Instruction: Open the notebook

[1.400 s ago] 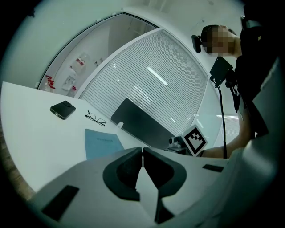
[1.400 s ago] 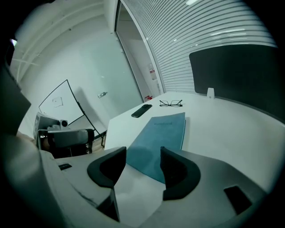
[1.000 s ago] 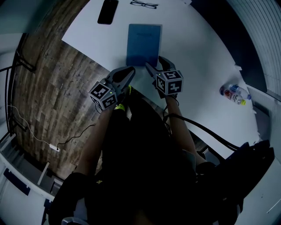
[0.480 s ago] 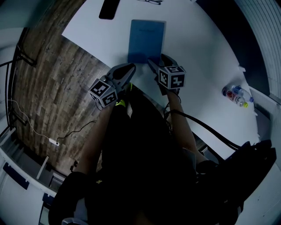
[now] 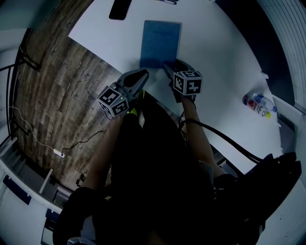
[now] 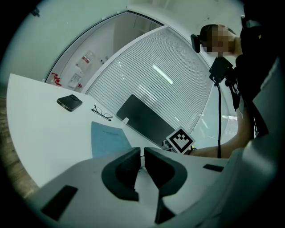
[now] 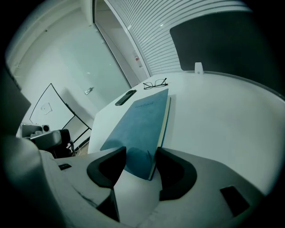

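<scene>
A blue notebook [image 5: 161,40] lies closed and flat on the white table [image 5: 215,57]. My right gripper [image 5: 171,65] is at the notebook's near right corner. In the right gripper view, that corner of the notebook [image 7: 142,124] sits between the jaws of the right gripper [image 7: 141,156]. The jaws are closing, and their pads stand apart from the cover. My left gripper [image 5: 142,74] hovers at the table's near edge, just left of the notebook, with nothing in it. In the left gripper view, the left gripper [image 6: 141,152] has its jaws together, and the notebook [image 6: 109,139] lies ahead of it.
A dark phone [image 5: 118,8] and a pair of glasses [image 6: 102,112] lie beyond the notebook. A black screen [image 6: 144,118] stands at the table's back. A small bottle [image 5: 256,103] is far to the right. The table's left edge [image 5: 71,36] drops to a wooden floor.
My right gripper has sunk a little toward the notebook's near right corner. The left gripper has stayed where it was.
</scene>
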### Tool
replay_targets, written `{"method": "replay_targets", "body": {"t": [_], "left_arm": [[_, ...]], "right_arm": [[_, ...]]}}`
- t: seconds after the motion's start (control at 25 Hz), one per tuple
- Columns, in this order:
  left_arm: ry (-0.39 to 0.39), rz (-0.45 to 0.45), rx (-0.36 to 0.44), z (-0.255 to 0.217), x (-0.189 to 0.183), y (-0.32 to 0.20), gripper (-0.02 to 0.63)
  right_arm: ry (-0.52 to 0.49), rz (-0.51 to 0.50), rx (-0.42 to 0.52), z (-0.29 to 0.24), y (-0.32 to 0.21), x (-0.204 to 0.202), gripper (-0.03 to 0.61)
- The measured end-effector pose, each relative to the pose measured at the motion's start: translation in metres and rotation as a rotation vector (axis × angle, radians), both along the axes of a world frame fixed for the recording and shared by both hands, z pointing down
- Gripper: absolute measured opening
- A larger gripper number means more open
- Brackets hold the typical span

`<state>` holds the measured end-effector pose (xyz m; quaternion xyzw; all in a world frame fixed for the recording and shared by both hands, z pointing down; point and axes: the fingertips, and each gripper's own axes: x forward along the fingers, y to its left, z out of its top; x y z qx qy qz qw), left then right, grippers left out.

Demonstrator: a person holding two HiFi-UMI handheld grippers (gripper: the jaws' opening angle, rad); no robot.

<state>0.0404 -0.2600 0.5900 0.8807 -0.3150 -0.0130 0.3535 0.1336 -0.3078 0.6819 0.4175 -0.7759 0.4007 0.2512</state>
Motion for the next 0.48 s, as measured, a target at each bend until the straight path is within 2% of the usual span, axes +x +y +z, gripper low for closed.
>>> {"method": "replay_targets", "body": {"t": [0.16, 0.48], "left_arm": [[0.001, -0.005, -0.004, 0.0003, -0.0017, 0.0016, 0.038], [0.004, -0.014, -0.005, -0.0013, -0.0047, 0.0039, 0.038]], "right_arm": [[-0.002, -0.001, -0.003, 0.0009, -0.0011, 0.0021, 0.206], [0.021, 0.021, 0.011, -0.0011, -0.0041, 0.0109, 0.114]]}}
